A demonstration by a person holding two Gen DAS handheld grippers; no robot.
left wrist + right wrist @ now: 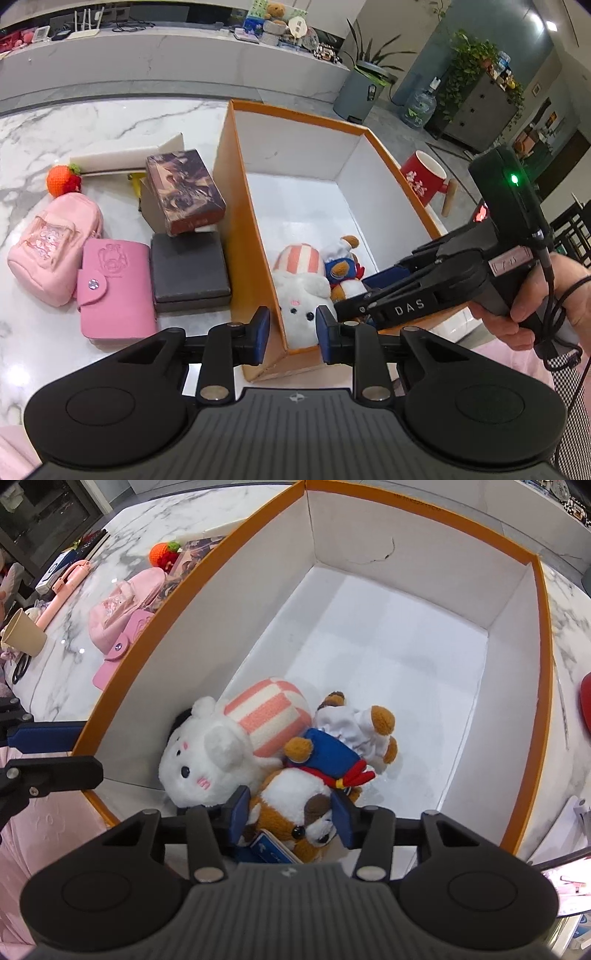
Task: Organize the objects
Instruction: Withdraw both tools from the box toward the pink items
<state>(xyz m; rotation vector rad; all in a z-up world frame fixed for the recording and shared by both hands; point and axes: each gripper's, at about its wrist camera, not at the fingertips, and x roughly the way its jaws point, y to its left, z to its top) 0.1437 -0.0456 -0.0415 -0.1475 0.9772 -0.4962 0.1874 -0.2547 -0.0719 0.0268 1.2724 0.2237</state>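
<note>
An orange box (pixel 236 177) with white inside walls (pixel 258 602) stands on the marble table. In its near corner lie a white plush with a pink-striped body (pixel 207 753) (pixel 301 291) and a brown dog plush in blue (pixel 332 757) (pixel 341 273). My right gripper (pixel 290 814) is inside the box, its blue pads on either side of the dog's head, shut on it. My left gripper (pixel 291 332) is open and empty, straddling the box's near left wall. The right gripper also shows in the left wrist view (pixel 369 295).
Left of the box lie a pink wallet (pixel 114 288), a pink mini backpack (pixel 51 247), a dark grey box (pixel 188 269), a patterned box (pixel 184 188) and a knitted strawberry (pixel 61 181). A red mug (pixel 424 177) stands right of the box. A paper cup (pixel 22 635) sits far left.
</note>
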